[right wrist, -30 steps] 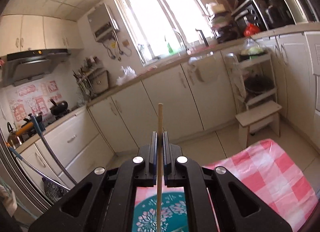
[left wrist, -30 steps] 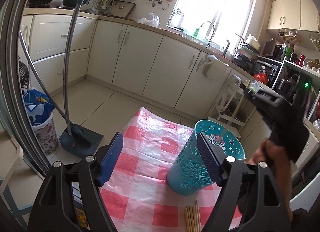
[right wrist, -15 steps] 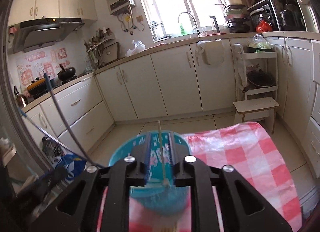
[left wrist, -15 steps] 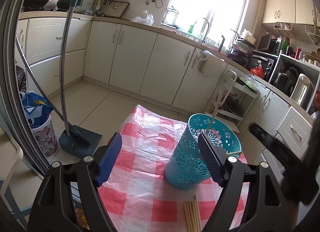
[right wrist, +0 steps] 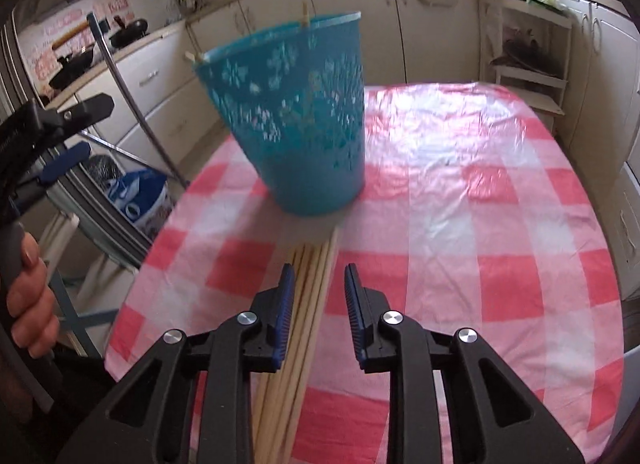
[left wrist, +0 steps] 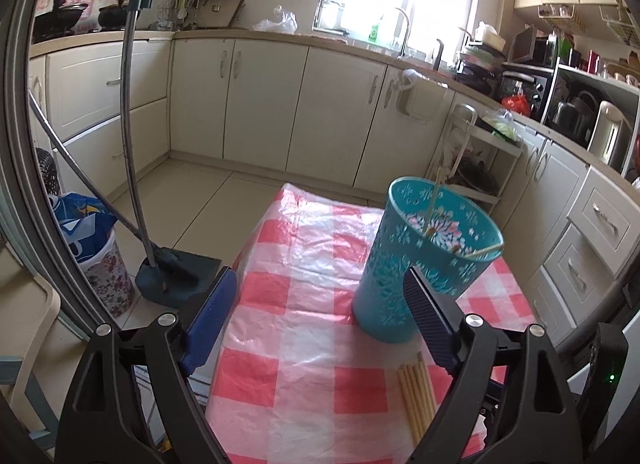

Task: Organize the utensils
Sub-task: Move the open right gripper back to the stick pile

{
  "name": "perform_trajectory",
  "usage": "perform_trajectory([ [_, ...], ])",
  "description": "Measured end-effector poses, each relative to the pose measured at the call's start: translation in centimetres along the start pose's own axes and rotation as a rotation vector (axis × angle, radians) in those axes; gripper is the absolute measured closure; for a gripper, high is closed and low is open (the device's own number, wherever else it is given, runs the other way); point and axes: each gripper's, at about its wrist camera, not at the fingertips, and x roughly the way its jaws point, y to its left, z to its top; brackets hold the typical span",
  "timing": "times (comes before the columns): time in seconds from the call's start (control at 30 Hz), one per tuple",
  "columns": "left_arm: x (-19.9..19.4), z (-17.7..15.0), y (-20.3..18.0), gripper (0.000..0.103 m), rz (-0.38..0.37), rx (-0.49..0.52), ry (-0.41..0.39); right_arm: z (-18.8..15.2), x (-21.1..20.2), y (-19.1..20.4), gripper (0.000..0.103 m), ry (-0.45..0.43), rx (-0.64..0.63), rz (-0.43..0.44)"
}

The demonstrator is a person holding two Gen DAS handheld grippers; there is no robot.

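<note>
In the lower half of the right wrist view: a bundle of chopsticks [right wrist: 308, 292] lies on the checked tablecloth [right wrist: 500, 223].
Hidden parts: the near ends of the chopsticks run under the right gripper [right wrist: 319, 296] and off the bottom edge; how many there are is hard to count.
Right gripper fingers: set narrowly apart and closing; the chopsticks show in the gap, close to the left pad, but no pad presses on them.
Holder: a teal perforated holder [right wrist: 296, 119] stands upper centre on the cloth, blurred, its base just beyond the far tips of the chopsticks.
Already inside: two pale sticks [left wrist: 434, 199] lean on the rim in the left wrist view; their lower parts are hidden by the holder wall.
Left gripper: in the left wrist view the left gripper [left wrist: 316, 312] has its blue pads wide and opening, with only bare cloth between them; its right pad covers part of the holder's lower wall.
Left hand: at the left edge of the right wrist view a hand [right wrist: 28, 296] grips a handle, cut off by the frame.
Surroundings: cream cabinets [left wrist: 260, 103] fill the back; a dustpan and broom [left wrist: 168, 268] stand on the floor at left, a floral bin [left wrist: 104, 264] beside them.
Far right: a shelf rack [left wrist: 480, 159] is partly behind the holder.
</note>
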Motion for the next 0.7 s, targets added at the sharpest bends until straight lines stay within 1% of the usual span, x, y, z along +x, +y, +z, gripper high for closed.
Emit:
perform_trajectory([
  [0.13, 1.0, -0.8, 0.3, 0.021, 0.001, 0.004, 0.059, -1.0, 1.8, 0.0, 0.078, 0.069, -0.012, -0.028],
  [0.23, 1.7, -1.5, -0.1, 0.021, 0.004, 0.033, 0.09, -1.8, 2.8, -0.1, 0.079, 0.1, -0.001, -0.024],
  [0.33, 2.4, -2.1, -0.6, 0.021, 0.002, 0.063, 0.127, -2.0, 3.4, 0.4, 0.079, 0.103, -0.021, -0.044],
  [0.47, 3.1, -2.9, -0.9, 0.02, -0.004, 0.083, 0.166, -2.0, 3.5, 0.3, 0.079, 0.103, -0.018, -0.056],
  [0.57, 3.5, -3.3, -1.1, 0.02, -0.007, 0.09, 0.185, -1.9, 3.5, 0.3, 0.079, 0.104, -0.022, -0.067],
  [0.7, 3.8, -3.7, -1.4, 0.02, -0.009, 0.096, 0.201, -2.0, 3.3, 0.8, 0.079, 0.097, -0.065, -0.098],
])
